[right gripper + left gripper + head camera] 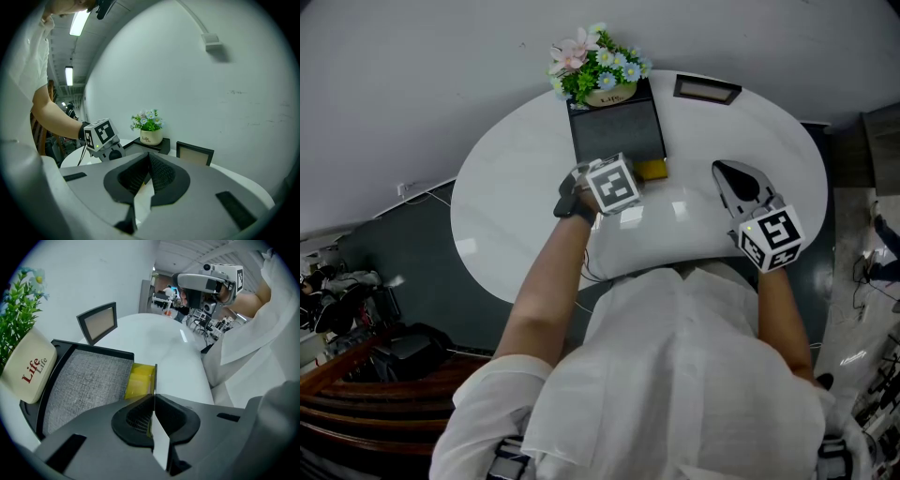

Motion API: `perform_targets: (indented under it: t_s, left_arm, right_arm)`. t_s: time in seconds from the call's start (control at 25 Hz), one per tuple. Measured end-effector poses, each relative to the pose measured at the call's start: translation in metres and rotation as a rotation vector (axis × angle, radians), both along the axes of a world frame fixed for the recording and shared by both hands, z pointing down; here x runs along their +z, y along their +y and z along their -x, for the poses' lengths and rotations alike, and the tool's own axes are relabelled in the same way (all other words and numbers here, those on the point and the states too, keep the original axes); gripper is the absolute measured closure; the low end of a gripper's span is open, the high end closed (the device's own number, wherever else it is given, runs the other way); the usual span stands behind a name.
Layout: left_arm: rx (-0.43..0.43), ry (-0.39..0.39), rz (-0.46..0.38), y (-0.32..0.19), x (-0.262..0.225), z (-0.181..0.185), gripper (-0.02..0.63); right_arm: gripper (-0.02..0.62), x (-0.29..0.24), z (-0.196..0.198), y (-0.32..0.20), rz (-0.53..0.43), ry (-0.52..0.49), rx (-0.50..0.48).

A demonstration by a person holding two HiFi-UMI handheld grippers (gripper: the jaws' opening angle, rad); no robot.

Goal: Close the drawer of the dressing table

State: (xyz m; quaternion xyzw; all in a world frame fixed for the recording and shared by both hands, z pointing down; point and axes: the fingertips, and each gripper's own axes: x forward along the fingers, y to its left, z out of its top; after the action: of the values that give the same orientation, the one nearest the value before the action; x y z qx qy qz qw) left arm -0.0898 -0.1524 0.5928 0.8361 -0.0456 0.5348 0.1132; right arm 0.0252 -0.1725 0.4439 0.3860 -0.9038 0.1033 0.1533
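- The yellow drawer (140, 380) stood partly pulled out of the dark box (84, 380) on the white dressing table (516, 206), with a flower pot (28, 371) on the box's far end.
- The left gripper (153, 397) had its jaws together with nothing between them. Their tips were right at the drawer's thin front panel, though I could not tell whether they touched it.
- The right gripper (149, 157) hung well apart over the table, its jaws likewise together and empty.
- The drawer looked small, light and stiff (probably plastic), so it would likely slide easily.
- The best contact seemed a flat push at the middle of the front panel, since an off-centre push might skew it or shift the box on the glossy top.
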Motion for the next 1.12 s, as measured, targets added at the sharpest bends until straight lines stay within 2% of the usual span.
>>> perform_targets:
  t_s: [0.32, 1.12]
  left_arm:
    - [-0.016, -0.043, -0.017, -0.008, 0.003, 0.008, 0.577]
    - [-0.049, -0.041, -0.051, -0.012, 0.008, 0.010, 0.574]
  right_arm:
    - [0.586, 0.001, 0.001, 0.000, 0.003, 0.002, 0.000]
    - [0.586, 0.001, 0.001, 0.002, 0.007, 0.006, 0.001]
